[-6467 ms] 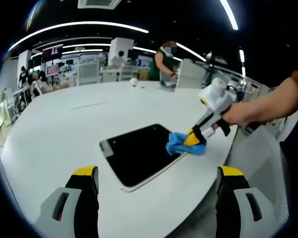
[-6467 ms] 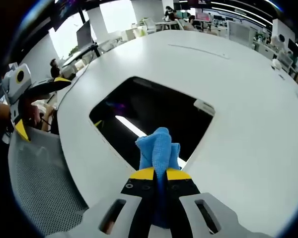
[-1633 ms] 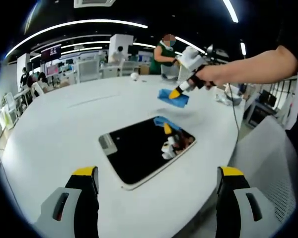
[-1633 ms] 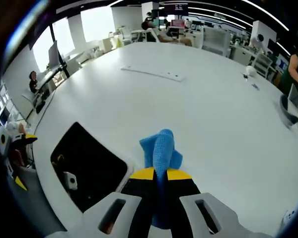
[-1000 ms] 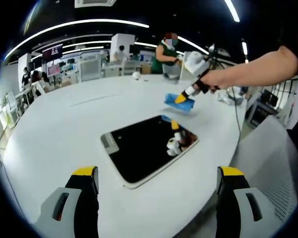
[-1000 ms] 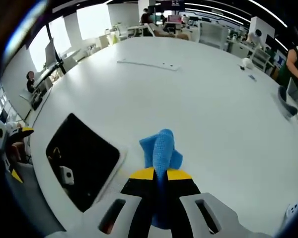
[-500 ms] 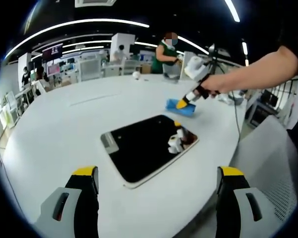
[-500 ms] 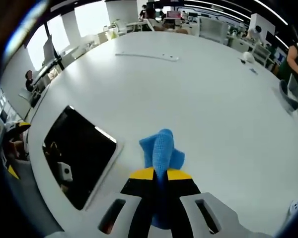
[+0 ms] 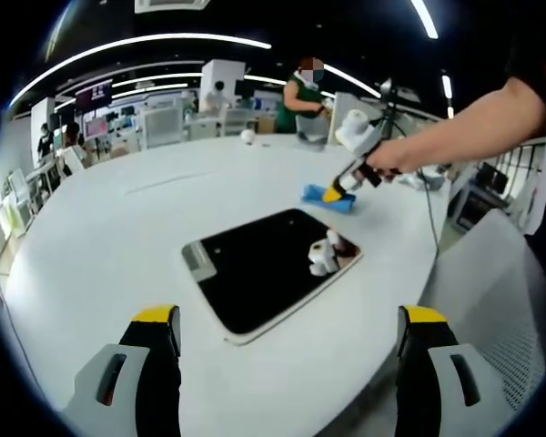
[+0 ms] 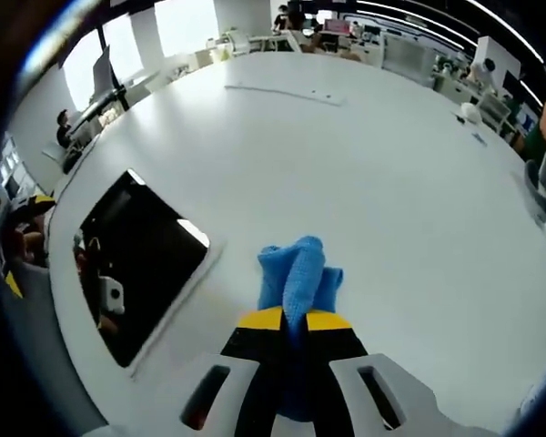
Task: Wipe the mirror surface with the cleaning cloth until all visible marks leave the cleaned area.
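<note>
Blue microfibre cleaning cloth (image 9: 329,195) rests on the round white table (image 9: 100,237) right of centre in the left gripper view, clamped in the yellow-tipped right gripper (image 9: 333,192) held by a person's hand (image 9: 389,161), just beyond the far corner of the dark rectangular white-framed mirror (image 9: 264,270) lying flat at mid-frame; the left gripper (image 9: 289,320) hovers at the bottom of the frame, its yellow-capped jaws wide apart and empty, well short of the mirror. In the right gripper view, the cloth (image 10: 298,273) bunches at lower centre between the right gripper (image 10: 288,320) jaws, closed on it, and touches bare table (image 10: 391,164), while the mirror (image 10: 132,264) sits apart at left. Whether marks remain on the glass cannot be told. With the cloth down off the mirror, the risk is a release here that ends wiping early, or grit from the table dragged back across the glass.
</note>
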Available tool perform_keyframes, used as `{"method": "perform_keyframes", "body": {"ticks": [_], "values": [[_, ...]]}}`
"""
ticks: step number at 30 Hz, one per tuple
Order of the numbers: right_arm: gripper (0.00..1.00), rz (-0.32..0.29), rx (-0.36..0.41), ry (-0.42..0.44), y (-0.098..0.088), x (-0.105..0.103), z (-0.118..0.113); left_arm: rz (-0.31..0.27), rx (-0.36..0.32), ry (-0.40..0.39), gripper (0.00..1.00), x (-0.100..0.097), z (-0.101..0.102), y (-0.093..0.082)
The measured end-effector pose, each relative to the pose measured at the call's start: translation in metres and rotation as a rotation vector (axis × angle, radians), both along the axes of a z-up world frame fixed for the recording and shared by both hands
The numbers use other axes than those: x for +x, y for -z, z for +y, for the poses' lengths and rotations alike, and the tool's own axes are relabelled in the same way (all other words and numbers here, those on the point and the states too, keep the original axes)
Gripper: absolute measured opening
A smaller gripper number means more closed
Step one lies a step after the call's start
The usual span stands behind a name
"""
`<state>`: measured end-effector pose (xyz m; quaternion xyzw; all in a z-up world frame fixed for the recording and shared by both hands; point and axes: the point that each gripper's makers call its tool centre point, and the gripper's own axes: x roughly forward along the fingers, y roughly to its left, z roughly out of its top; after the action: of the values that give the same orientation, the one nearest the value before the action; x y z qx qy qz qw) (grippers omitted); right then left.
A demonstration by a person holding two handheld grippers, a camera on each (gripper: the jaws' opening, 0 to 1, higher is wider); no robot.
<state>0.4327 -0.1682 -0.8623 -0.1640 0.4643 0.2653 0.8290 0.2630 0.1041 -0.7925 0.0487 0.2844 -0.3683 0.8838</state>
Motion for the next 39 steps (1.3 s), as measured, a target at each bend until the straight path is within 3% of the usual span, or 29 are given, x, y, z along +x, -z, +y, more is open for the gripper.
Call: {"method": "perform_keyframes", "body": {"ticks": [10,12,14,16,20,23,27,31,34,36,39], "values": [[0.05,0.019,0.027,0.024,-0.001,0.001,-0.002,0.002,0.005,0.001,1.00,0.000,0.001,0.001],[0.26,0.023,0.092,0.089,-0.007,0.003,0.001,0.003,0.000,0.000,1.00,0.000,0.000,0.001],[0.50,-0.022,0.110,0.080,-0.018,0.007,0.004,0.001,-0.002,0.004,1.00,0.000,-0.001,0.000],[0.60,-0.083,0.105,0.048,-0.032,0.010,0.006,-0.008,-0.006,0.011,1.00,-0.001,-0.002,-0.002],[0.87,-0.202,0.118,0.070,-0.065,0.016,0.007,-0.022,-0.050,0.004,1.00,0.001,-0.003,-0.010],[0.97,-0.293,0.175,0.079,-0.090,0.017,0.013,-0.010,-0.081,0.006,1.00,0.001,0.002,-0.014],[1.00,-0.307,0.194,0.062,-0.100,0.003,0.017,-0.044,-0.082,0.049,1.00,0.008,0.011,-0.023],[1.00,-0.312,0.224,0.056,-0.106,-0.014,0.014,-0.035,-0.102,-0.017,1.00,0.020,0.028,-0.030],[1.00,-0.345,0.256,0.035,-0.113,-0.024,0.013,-0.045,-0.119,-0.004,1.00,0.021,0.026,-0.036],[1.00,-0.351,0.220,0.035,-0.106,-0.031,0.001,-0.078,-0.087,0.035,1.00,0.023,0.024,-0.034],[1.00,-0.361,0.264,0.074,-0.105,-0.042,-0.008,-0.042,-0.088,-0.022,1.00,0.027,0.033,-0.025]]}}
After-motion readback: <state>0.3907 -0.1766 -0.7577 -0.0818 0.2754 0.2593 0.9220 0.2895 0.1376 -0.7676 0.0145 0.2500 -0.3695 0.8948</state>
